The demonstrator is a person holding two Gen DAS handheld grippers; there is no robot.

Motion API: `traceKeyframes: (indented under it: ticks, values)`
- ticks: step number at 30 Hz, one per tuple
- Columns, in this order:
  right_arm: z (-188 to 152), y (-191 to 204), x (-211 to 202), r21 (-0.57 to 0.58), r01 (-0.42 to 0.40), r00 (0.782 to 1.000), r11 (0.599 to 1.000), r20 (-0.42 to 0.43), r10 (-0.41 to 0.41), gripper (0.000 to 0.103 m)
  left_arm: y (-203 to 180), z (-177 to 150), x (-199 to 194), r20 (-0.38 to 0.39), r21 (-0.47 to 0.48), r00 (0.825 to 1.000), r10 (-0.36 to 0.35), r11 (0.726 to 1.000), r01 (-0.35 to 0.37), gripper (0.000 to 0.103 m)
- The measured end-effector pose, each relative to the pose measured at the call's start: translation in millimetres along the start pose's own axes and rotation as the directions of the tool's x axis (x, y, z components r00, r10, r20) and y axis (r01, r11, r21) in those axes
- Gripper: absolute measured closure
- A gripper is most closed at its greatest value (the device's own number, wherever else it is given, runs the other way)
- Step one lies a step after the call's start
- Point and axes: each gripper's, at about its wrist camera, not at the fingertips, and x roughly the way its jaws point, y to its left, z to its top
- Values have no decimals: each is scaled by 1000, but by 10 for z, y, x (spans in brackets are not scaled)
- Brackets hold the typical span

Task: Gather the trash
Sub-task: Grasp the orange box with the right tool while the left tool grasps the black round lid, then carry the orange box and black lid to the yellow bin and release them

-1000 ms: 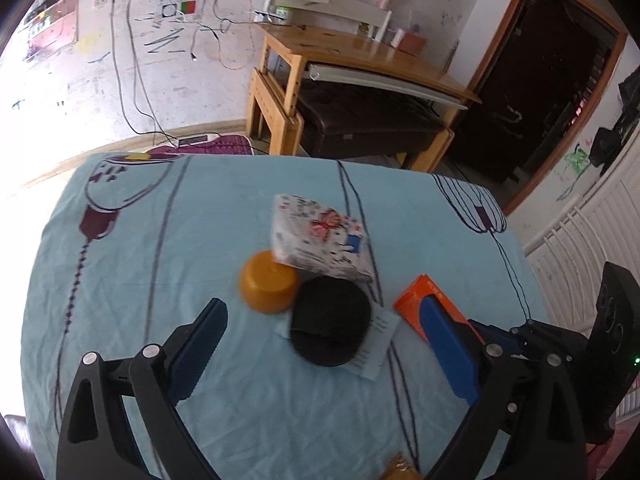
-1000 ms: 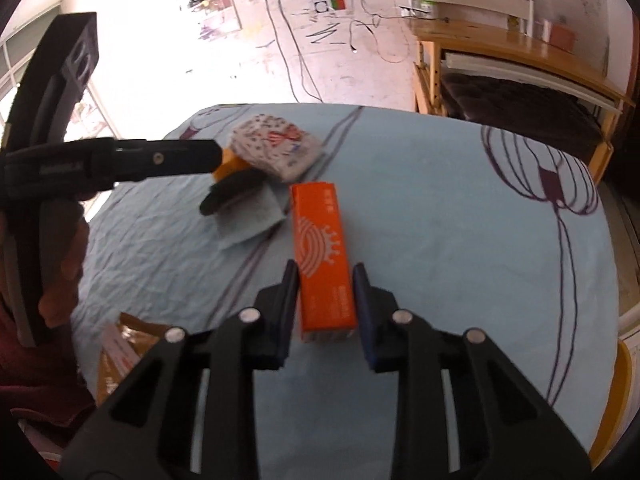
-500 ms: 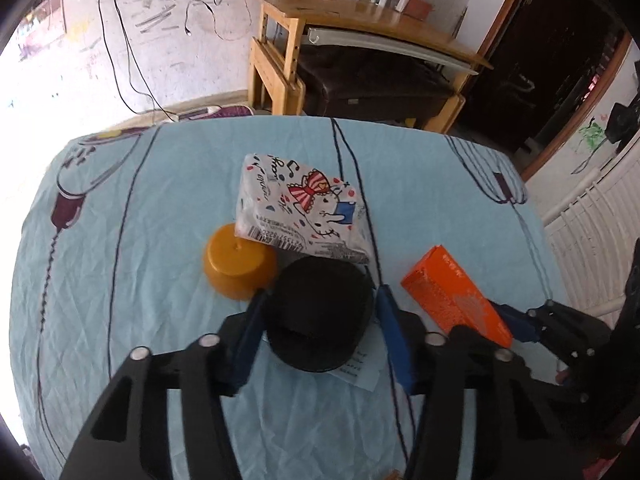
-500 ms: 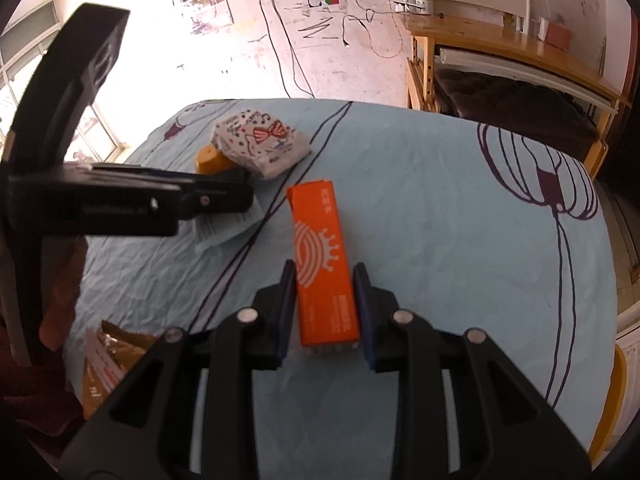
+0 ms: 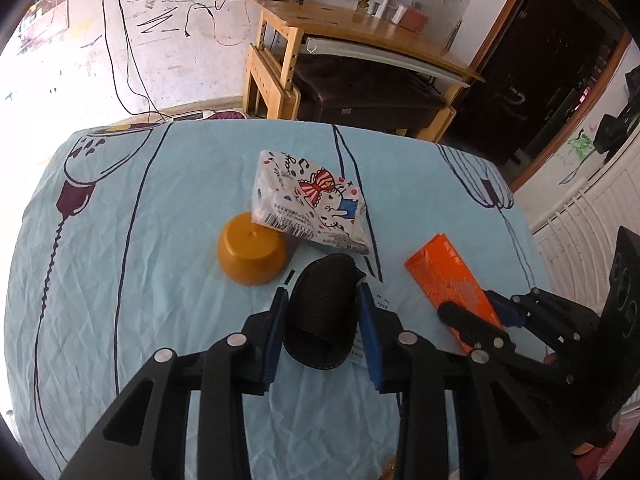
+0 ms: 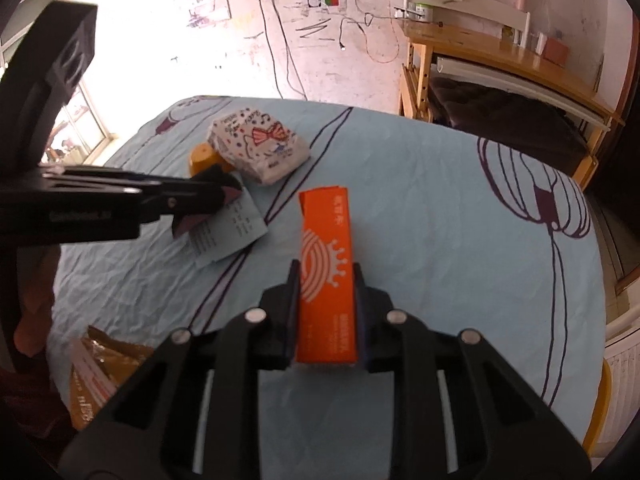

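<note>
Nearest to us, our left gripper [image 5: 322, 312] has the black floppy lid [image 5: 324, 316] between its blue pads. The jaws are closing and the lid is already buckled upward, so the pads are pressing on it. Under the lid lies a printed paper slip [image 6: 228, 236] flat on the light blue tablecloth [image 5: 140, 260].

Over on the right, our right gripper [image 6: 326, 300] is squeezing in on the near end of the orange carton [image 6: 326, 280]. Its jaws are narrow, tight against both long sides, and the carton points away from us toward the far side of the table. From the left wrist view the same orange carton sits well right of the black lid.

A bit farther out, the yellow upturned bowl [image 5: 252, 254] sits just left of the lid's far edge. Leaning over its far rim is the cartoon-print tissue pack [image 5: 310, 210], touching it.

At the near left table edge in the right wrist view there's a crumpled brown wrapper [image 6: 100, 376].

Past the table, a wooden desk [image 5: 360, 32] stands against the scribbled wall.
</note>
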Motion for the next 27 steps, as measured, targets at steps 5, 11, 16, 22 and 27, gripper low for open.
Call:
traceKeyframes:
  ticks: [5, 11, 16, 22, 27]
  values:
    - [-1, -138, -149, 70, -21, 998, 997, 55, 17, 81, -18, -45, -168, 37, 5, 999, -21, 1000, 20, 75]
    - [-49, -235, -297, 111, -19, 995, 994, 101, 8, 81, -192, -80, -404, 107, 49, 994, -8, 999, 3, 75]
    - [-124, -444, -508, 165, -1, 987, 986, 158, -26, 81, -492, -126, -581, 204, 113, 978, 43, 991, -67, 75]
    - [-284, -809, -762, 246, 21, 975, 969, 211, -75, 81, -920, -148, -669, 271, 188, 961, 61, 975, -115, 75]
    - [-451, -1129, -932, 310, 33, 964, 950, 239, -112, 81, -1303, -178, -630, 276, 244, 959, 65, 960, -135, 75]
